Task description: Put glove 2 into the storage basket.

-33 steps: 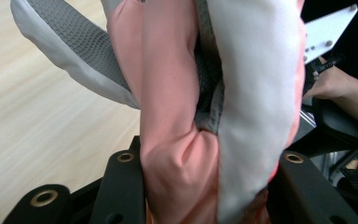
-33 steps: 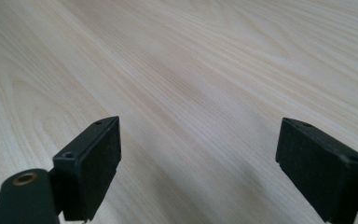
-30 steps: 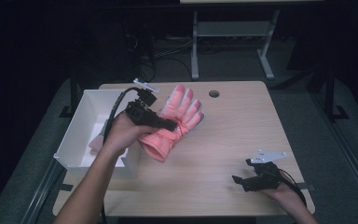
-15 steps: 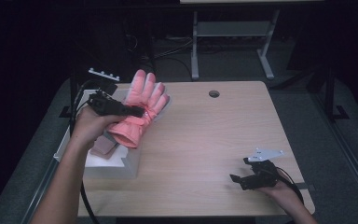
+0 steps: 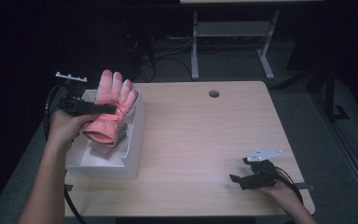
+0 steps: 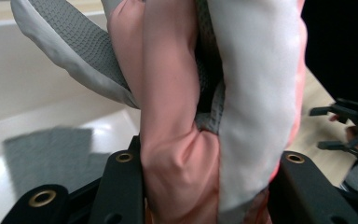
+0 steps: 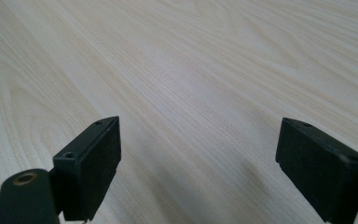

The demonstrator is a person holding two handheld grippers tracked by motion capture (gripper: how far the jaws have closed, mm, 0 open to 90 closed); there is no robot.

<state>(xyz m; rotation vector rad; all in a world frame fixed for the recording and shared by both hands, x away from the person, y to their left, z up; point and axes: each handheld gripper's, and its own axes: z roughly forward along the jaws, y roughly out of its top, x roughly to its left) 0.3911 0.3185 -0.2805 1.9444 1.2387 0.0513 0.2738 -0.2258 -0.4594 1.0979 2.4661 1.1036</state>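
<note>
Pink glove (image 6: 205, 140) clamped between left gripper (image 6: 209, 172) jaws, above white box (image 5: 133, 140)

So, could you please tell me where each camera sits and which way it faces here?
High view: above the person's side, looking forward and down on the table; both forearms, left gripper, right gripper.
Left gripper view: along its jaws, clamped on the pink glove over the white box.
Right gripper view: along open jaws at bare tabletop.
Shared: glove, box.
</note>
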